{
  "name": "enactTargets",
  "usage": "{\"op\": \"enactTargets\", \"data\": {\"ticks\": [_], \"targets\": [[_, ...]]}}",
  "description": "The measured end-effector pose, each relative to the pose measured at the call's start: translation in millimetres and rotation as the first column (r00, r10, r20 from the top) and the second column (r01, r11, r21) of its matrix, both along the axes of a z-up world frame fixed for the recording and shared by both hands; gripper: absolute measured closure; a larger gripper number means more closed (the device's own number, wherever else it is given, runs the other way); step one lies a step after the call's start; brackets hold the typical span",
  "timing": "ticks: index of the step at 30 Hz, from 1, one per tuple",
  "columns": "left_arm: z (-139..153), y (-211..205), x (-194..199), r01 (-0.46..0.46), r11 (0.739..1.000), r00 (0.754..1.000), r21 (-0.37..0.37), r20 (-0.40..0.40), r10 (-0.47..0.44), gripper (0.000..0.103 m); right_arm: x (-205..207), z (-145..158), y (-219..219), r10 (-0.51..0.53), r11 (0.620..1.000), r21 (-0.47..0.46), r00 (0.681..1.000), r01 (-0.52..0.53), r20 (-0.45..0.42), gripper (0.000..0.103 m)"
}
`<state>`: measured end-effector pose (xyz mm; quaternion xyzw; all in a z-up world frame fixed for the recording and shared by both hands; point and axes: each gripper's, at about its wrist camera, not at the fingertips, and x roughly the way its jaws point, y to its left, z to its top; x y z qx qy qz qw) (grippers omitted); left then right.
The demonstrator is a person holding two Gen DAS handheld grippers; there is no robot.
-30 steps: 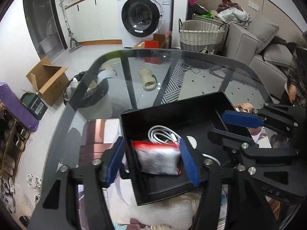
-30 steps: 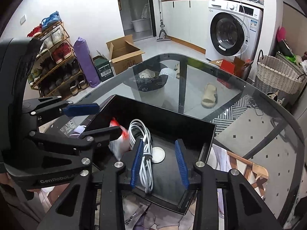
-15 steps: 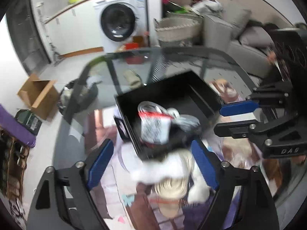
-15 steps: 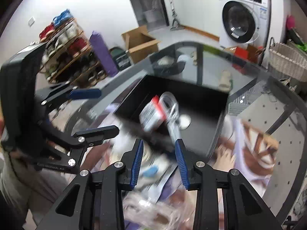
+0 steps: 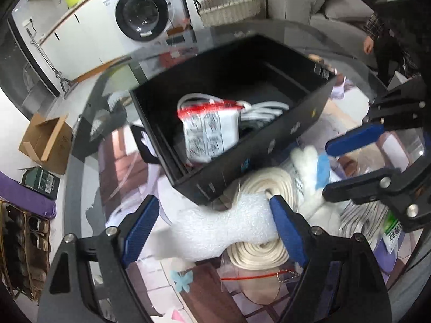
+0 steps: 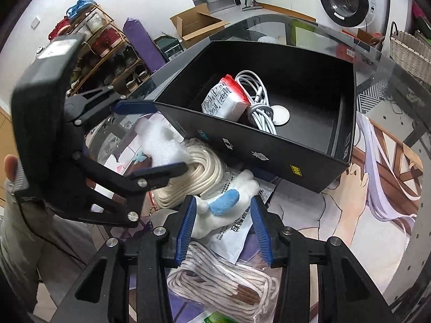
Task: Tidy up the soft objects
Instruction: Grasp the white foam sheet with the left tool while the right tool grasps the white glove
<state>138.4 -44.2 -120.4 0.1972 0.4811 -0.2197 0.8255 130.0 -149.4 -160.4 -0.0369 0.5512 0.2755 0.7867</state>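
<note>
Glass-topped table (image 6: 398, 86) filling most of both views, with an illustrated mat (image 6: 377, 188) spread over its near part. On the table, toward the far side, a large open black box (image 6: 269, 150), rectangular and walled all round. Inside the box, toward its left end: a white pouch with a red top edge (image 6: 223, 99) propped on its side, touching a bundle of white cable (image 6: 258, 102) just to its right, with a small white disc (image 6: 280, 113) at the cable's near end. Just in front of the box's near wall, a heap of soft things on the mat: a sheet of white foam wrap (image 5: 223, 223) to the left, lying over a coil of cream rope (image 6: 199, 172); near the middle, a small white plush toy with a blue patch (image 6: 223, 204) resting on a flat printed plastic packet (image 6: 231, 234); nearest of all, a hank of cream-and-brown striped cord (image 6: 221, 285). Left gripper (image 5: 212, 231) pointing steeply down over the foam wrap, jaws spread wide either side of it, the right pad close against the rope coil, not clamped on anything. Right gripper (image 6: 223, 226) also angled steeply down, its blue pads either side of the plush toy, jaws opening, the left pad beside the toy's edge and a clear gap on the right, so nothing grasped. At the far left of the right wrist view, a thumb (image 6: 10, 167) on the left gripper's body.
</note>
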Motion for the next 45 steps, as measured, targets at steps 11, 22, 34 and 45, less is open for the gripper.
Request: {"op": "enactTargets", "data": {"ticks": [11, 22, 34, 45], "targets": [[-2, 19, -22, 0.008, 0.999, 0.995, -0.052, -0.098, -0.013, 0.02, 5, -16, 16, 0.008, 1.0, -0.004, 0.999, -0.008, -0.039, 0.052], [23, 31, -28, 0.027, 0.999, 0.999, -0.023, 0.019, -0.027, 0.013, 11, -22, 46, 0.052, 0.996, -0.074, 0.999, -0.052, 0.0, 0.05], [17, 13, -8, 0.008, 0.999, 0.999, -0.054, 0.05, -0.005, 0.013, -1, -22, 45, 0.146, 0.982, -0.121, 0.989, -0.144, 0.007, 0.062], [-1, 24, -19, 0.042, 0.998, 0.993, -0.045, -0.109, -0.047, 0.017, 1, -2, 13, 0.107, 0.99, -0.09, 0.994, -0.104, 0.032, 0.062]]}}
